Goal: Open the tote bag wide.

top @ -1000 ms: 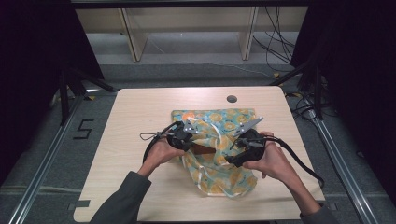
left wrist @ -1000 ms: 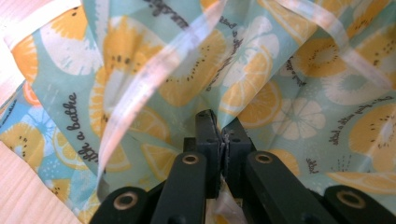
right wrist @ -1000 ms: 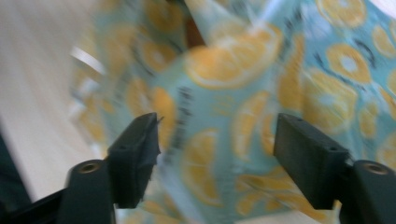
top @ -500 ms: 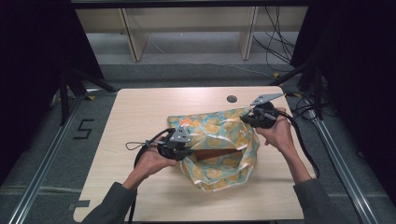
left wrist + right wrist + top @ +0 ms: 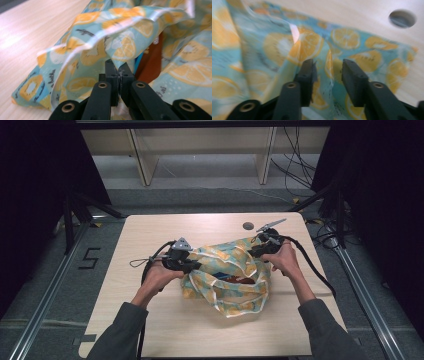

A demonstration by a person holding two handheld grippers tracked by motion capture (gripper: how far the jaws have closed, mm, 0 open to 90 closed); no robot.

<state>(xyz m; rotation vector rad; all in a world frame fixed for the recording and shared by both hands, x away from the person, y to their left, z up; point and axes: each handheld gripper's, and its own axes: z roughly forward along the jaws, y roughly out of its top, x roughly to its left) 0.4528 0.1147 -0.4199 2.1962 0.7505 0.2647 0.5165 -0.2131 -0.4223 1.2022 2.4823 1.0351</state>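
**On the worktop: lemon-print bag between my two tools**

At the middle of the worktop (image 5: pixel 165 330) lies the bag (image 5: pixel 227 280), a crinkled, glossy thing printed with orange and yellow citrus slices on pale blue, edged in white. Its mouth gapes upward, and through the opening I can see something red-brown and a bit of blue inside, though I cannot tell what they are.

My left tool (image 5: pixel 192 266) sits at the bag's left rim. Seen from the left gripper view, the left tool (image 5: pixel 119 72) has its jaws clenched together on a fold of the bag's edge, with the printed film draped over and around the tips.

My right tool (image 5: pixel 256 251) is at the bag's far right corner, my right hand (image 5: pixel 282 260) wrapped around it. From the right gripper view, the right tool (image 5: pixel 327 70) has its jaws standing apart, released, with a ridge of the bag's film rising in the gap between them; I cannot tell whether either jaw touches it.

Beyond the bag, near the worktop's far edge, is a round dark hole (image 5: pixel 248 226), also seen from the right gripper view (image 5: pixel 402 18). A cable (image 5: pixel 312 267) trails off from my right tool toward the right edge.
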